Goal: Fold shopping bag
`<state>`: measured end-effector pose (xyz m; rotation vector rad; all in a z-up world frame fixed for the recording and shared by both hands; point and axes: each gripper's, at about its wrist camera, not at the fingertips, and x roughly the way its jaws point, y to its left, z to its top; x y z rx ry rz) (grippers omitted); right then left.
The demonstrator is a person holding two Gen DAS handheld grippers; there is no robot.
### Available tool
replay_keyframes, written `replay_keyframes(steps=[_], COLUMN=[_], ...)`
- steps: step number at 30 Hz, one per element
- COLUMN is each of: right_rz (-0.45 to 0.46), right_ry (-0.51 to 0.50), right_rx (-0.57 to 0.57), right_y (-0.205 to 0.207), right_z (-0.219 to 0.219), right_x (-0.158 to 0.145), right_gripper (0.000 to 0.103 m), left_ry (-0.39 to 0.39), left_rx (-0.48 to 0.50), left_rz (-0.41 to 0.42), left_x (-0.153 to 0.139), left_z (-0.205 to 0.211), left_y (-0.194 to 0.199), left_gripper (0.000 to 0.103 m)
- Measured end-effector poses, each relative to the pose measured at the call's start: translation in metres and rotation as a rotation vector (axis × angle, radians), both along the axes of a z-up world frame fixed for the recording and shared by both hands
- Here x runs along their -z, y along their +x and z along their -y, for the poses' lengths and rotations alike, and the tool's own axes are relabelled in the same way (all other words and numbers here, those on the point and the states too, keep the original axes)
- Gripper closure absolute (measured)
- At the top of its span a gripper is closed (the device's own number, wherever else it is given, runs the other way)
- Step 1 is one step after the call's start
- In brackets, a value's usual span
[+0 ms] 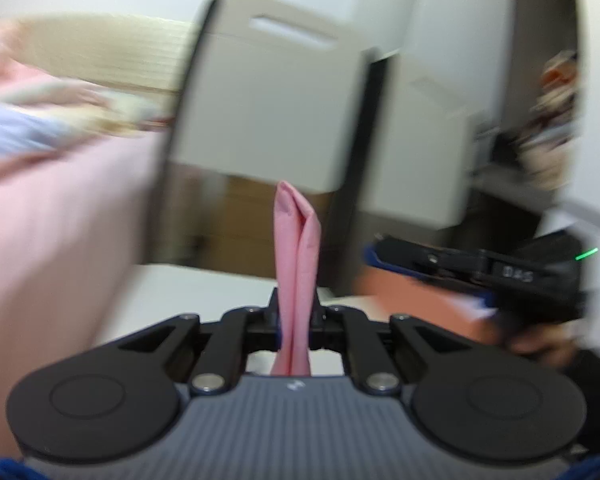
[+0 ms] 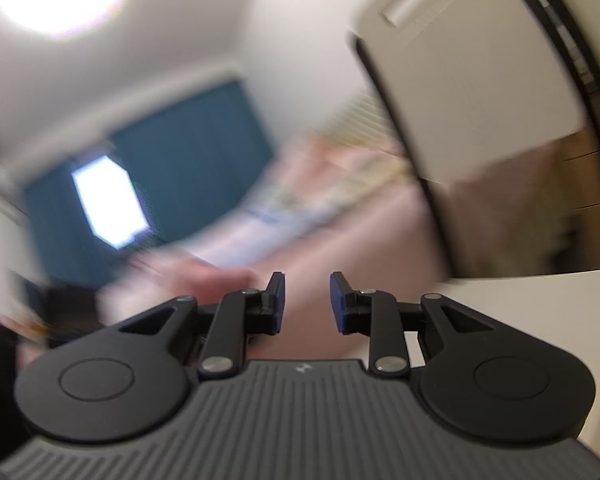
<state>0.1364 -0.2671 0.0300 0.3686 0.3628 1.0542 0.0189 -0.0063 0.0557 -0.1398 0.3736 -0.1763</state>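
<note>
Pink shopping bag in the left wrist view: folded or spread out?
Folded. The pink shopping bag stands as a narrow doubled strip, layers pressed together, clamped in the left gripper.

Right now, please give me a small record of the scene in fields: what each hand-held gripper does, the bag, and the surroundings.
left hand-held gripper: shut on a folded strip of the pink shopping bag, which stands up between its fingers
right hand-held gripper: open, nothing between its fingers
right hand-held gripper, seen from the left: to the right, apart from the bag
surface: white table
behind: white chair back, pink bed
image: blurred
</note>
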Motion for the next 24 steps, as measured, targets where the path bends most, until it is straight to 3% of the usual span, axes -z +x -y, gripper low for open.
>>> replay_keyframes(steps=[3,7,13,24], right_rz=[-0.018,-0.043,-0.075,-0.126], right_ry=[-0.24,-0.418,-0.582,-0.64], right_rx=[0.115,0.14,0.222,0.2], right_y=[0.01,0.027,0.057,0.076], right_z=[-0.035,-0.076,-0.114,-0.137], right_x=[0.014,0.037,0.065,0.089], right_gripper=[0.074,0.074,0.071,0.072], left_ry=[0.119,0.101,0.1,0.028], left_rx=[-0.103,-0.119,-0.142,-0.216], left_rz=[-0.048,-0.128,-0.174,-0.179], left_x=[0.007,0.007,0.015,0.012], left_z=[0.011,0.007,-0.015,-0.03], left_y=[0.004,0.01,0.011,0.016], left_gripper=[0.089,0.089,0.086,0.084])
